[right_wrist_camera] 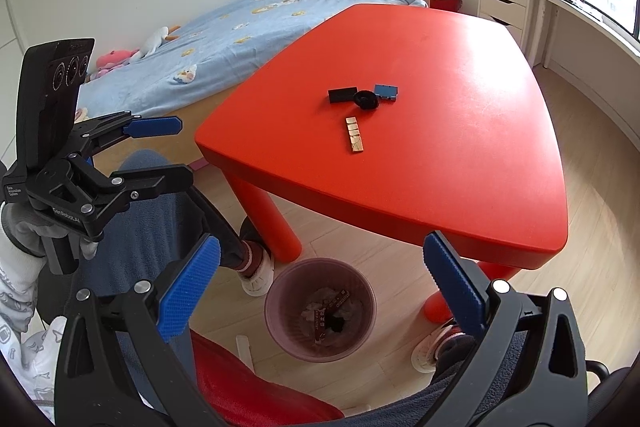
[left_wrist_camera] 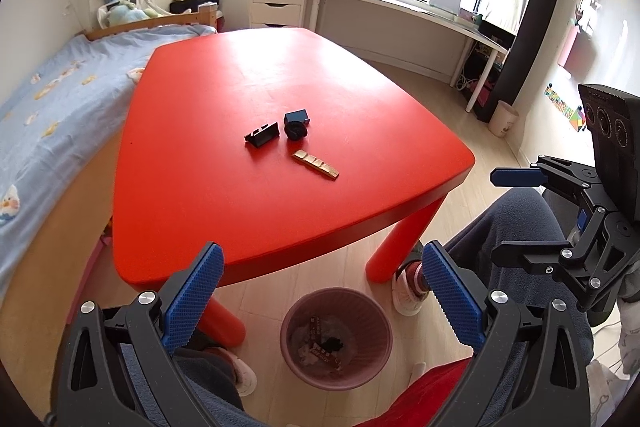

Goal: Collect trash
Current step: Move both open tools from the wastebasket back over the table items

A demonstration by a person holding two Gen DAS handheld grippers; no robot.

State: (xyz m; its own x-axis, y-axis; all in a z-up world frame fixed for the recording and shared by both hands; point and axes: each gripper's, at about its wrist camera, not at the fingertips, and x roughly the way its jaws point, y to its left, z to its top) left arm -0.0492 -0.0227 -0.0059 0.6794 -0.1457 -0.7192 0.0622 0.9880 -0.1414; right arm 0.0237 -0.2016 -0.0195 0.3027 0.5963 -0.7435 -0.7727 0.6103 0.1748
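Trash on the red table (left_wrist_camera: 360, 87), a gold wrapper (left_wrist_camera: 316, 165) at mid-frame running lower right, lies ahead of both empty, wide-open grippers, left gripper (left_wrist_camera: 320, 301) and right gripper (right_wrist_camera: 320, 291), neither clearly nearer.

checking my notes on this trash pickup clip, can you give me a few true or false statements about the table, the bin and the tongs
1. Four small items lie on the red table: a gold wrapper, a black round piece, a blue box and a black flat piece. True.
2. The left tongs grip the gold wrapper. False: they are open and empty, above the floor.
3. The pink bin stands on the floor and already holds some trash. True.
4. The bin sits on the table. False: it is on the floor by the table's near edge.
5. The right tongs are open. True.
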